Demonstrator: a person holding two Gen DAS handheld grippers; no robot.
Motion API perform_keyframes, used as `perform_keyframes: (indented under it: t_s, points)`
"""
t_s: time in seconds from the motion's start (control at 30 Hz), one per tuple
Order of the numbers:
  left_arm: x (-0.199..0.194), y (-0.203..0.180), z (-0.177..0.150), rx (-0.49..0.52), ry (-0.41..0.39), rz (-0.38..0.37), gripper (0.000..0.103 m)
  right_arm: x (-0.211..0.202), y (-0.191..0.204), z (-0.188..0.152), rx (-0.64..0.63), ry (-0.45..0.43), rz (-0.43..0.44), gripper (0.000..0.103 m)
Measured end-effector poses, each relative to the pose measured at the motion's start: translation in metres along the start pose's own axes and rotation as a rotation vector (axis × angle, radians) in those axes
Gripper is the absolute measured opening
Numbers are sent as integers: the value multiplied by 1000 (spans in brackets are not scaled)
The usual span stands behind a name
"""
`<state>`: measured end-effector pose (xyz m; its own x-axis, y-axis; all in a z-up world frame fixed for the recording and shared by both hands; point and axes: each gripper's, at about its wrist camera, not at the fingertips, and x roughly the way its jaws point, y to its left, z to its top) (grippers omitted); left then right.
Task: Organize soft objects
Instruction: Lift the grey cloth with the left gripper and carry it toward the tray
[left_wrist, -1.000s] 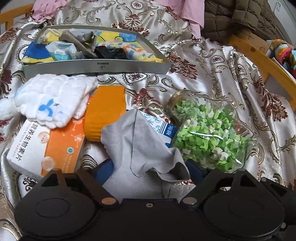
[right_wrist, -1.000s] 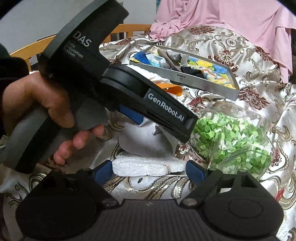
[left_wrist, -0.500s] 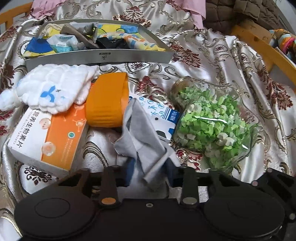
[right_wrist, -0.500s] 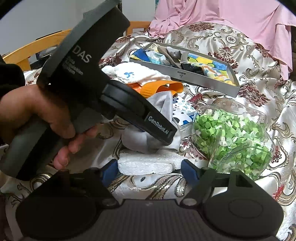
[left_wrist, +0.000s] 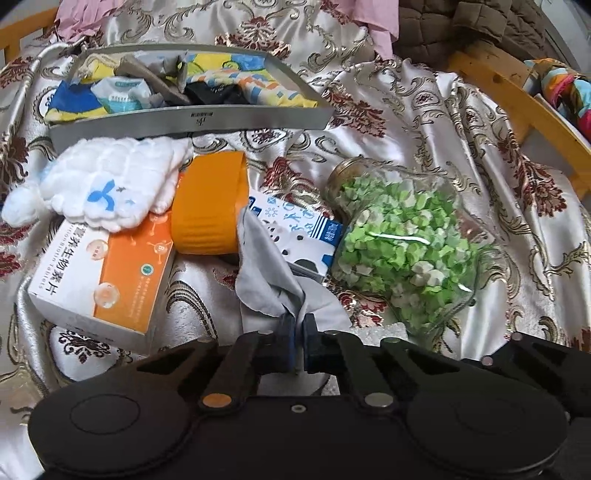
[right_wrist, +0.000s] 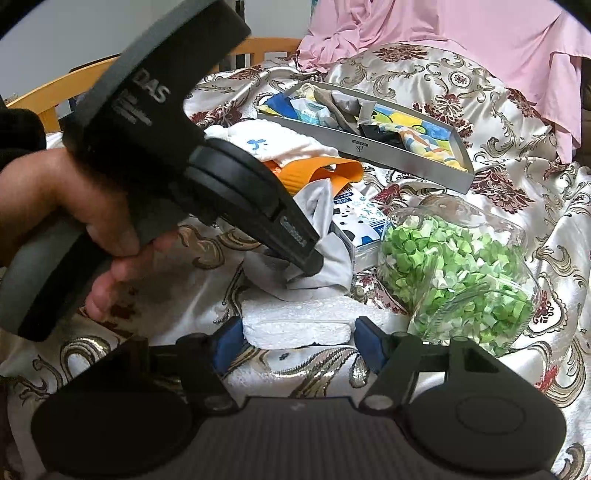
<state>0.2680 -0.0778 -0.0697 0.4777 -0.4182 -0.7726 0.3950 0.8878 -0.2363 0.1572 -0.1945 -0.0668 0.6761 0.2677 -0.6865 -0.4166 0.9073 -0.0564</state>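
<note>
Pick-up step: the left gripper (left_wrist: 298, 325), jaws pinched tight on the grey cloth (left_wrist: 266, 273) at 6 o'clock of the metal tray (left_wrist: 192, 123), must next lift toward it, while the right gripper (right_wrist: 295, 341), jaws closing, straddles the white foam block (right_wrist: 295, 326) without yet pressing it.

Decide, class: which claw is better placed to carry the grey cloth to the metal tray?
Left. The left claw is already shut on the grey cloth. The right claw is closing around the white foam block, facing away from the metal tray.
</note>
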Motion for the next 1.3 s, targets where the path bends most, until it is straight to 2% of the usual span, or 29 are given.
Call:
perform_keyframes:
  t_s: [0.2, 0.4, 0.57, 0.87, 1.07, 1.3]
  points:
    - [-20, -7, 2, -11, -39, 9, 2, -4, 1, 1, -2, -18, -10, 70]
    - [-51, -22, 10, -18, -106, 24, 2, -18, 2, 3, -10, -87, -23, 70]
    - [-84, -36, 16, -14, -198, 54, 2, -39, 2, 6, -13, -181, -51, 70]
    - [-128, -58, 26, 21, -302, 107, 2, -71, -2, 10, -26, -349, -117, 70]
    - [-150, -59, 27, 14, -352, 122, 2, -84, -11, 12, 1, -413, -123, 70]
    - [-155, -40, 8, -25, -374, 131, 2, -99, -7, 12, -12, -474, -122, 70]
